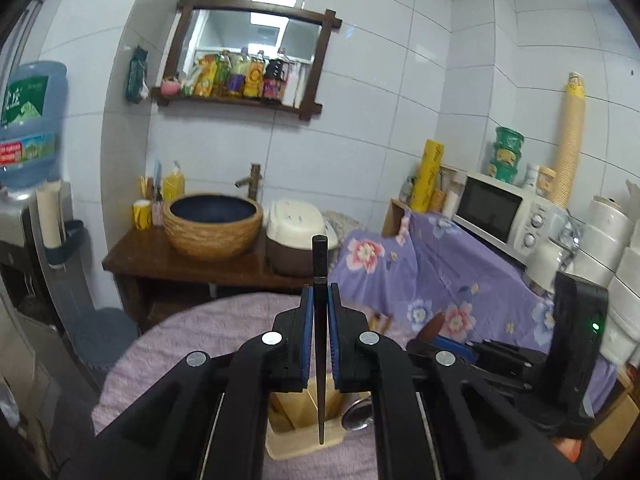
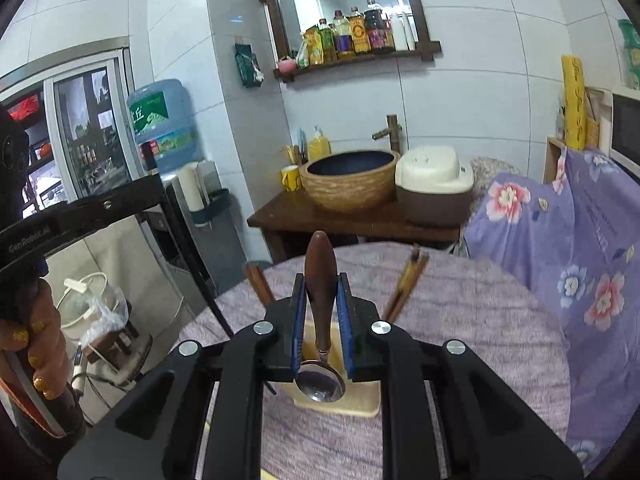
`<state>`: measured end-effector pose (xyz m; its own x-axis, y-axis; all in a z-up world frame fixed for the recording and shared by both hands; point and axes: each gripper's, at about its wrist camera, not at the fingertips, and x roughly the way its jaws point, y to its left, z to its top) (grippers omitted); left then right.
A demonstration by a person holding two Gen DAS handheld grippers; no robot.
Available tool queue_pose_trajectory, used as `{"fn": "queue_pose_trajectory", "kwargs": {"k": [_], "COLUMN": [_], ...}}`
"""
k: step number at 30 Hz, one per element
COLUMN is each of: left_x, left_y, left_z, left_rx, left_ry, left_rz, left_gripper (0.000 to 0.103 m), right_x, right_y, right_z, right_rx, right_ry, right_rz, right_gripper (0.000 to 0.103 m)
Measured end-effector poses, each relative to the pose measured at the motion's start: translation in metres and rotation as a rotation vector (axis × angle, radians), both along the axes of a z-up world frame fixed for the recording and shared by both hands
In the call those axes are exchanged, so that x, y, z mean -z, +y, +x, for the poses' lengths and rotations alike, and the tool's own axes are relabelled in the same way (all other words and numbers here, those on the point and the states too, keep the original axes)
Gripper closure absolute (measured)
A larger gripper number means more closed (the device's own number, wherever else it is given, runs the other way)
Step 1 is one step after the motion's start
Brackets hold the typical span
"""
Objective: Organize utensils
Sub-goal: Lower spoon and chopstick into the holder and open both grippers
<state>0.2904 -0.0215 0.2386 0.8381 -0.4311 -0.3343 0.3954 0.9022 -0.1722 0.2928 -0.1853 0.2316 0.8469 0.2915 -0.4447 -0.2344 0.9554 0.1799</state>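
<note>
While left gripper [image 1: 319, 300] clamps a slim black chopstick [image 1: 320, 276] upright above the pale wooden utensil holder [image 1: 298, 432], right gripper [image 2: 321, 292] pinches a brown-handled metal spoon [image 2: 320, 280], bowl hanging over that holder [image 2: 360, 400].

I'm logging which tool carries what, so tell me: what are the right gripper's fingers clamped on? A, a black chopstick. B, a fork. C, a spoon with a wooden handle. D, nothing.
C: in the right wrist view the right gripper is shut on the spoon, brown wooden handle pointing up, metal bowl below; the black chopstick is in the left gripper.
</note>
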Motion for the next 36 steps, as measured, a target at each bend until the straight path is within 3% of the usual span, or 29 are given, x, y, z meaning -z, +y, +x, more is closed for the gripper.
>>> {"fn": "queue_pose_trajectory", "kwargs": {"k": [4,13,21,31,33,35,36], "left_x": [0.01,0.083,0.128,0.142,0.144,0.147,0.15], "left_y": [-0.008,-0.017,-0.019,-0.009,-0.006,-0.003,0.001], "left_z": [0.017,0.036,0.042,0.039,0.034,0.027,0.021], "left_rx": [-0.047,-0.07,-0.055,-0.053,-0.058,-0.068,-0.083], "left_ry": [-0.012,0.073,0.157,0.163,0.152,0.134,0.122], "left_rz": [0.016,0.027,0.038,0.002,0.001,-0.008,-0.024], "left_gripper": [0.095,0.095,0.095,0.094,0.091,0.073,0.054], "right_x": [0.003,0.072,0.106,0.113,0.112,0.113,0.113], "right_y": [0.007,0.02,0.034,0.027,0.024,0.021,0.02], "right_z": [0.012,0.018,0.01,0.003,-0.005,-0.018,-0.024], "right_rx": [0.037,0.048,0.049,0.089,0.094,0.111,0.123], "right_ry": [-0.044,-0.002,-0.008,-0.037,-0.054,-0.077,-0.09], "right_rz": [-0.048,-0.09,-0.153,-0.148,-0.14,-0.13,-0.136], "right_gripper": [0.087,0.087,0.087,0.085,0.071,0.045,0.044]}}
